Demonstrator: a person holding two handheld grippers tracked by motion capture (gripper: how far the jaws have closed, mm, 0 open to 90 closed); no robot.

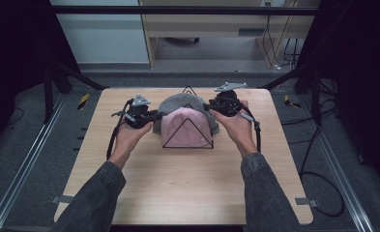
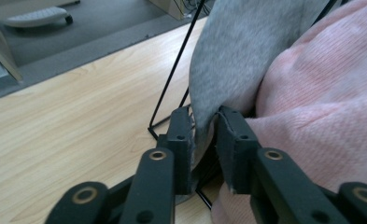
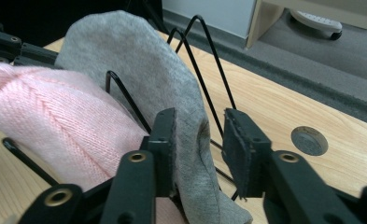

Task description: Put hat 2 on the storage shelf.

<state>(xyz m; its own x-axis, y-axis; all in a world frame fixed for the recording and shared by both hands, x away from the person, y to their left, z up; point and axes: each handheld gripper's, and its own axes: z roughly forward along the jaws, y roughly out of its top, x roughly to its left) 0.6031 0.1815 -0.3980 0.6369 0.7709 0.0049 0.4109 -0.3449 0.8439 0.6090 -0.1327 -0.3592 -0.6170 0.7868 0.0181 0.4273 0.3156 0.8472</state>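
A grey knit hat (image 1: 187, 103) and a pink knit hat (image 1: 185, 129) sit over a black wire rack (image 1: 187, 147) at the middle of the table, the pink one in front. My left gripper (image 1: 159, 115) is at the hats' left side, my right gripper (image 1: 207, 106) at their right. In the left gripper view the grey hat's edge (image 2: 246, 51) hangs loosely between the parted pads of the left gripper (image 2: 204, 126), beside the pink hat (image 2: 321, 102). In the right gripper view the right gripper (image 3: 200, 128) stands open around the grey hat (image 3: 139, 60), with a gap at the right pad.
The wooden table (image 1: 178, 188) stretches toward the person. A round grey grommet (image 3: 309, 140) sits in the tabletop near the right gripper. Metal rails and cables (image 1: 318, 174) run along the floor at both sides. A dark frame bar crosses overhead at the back.
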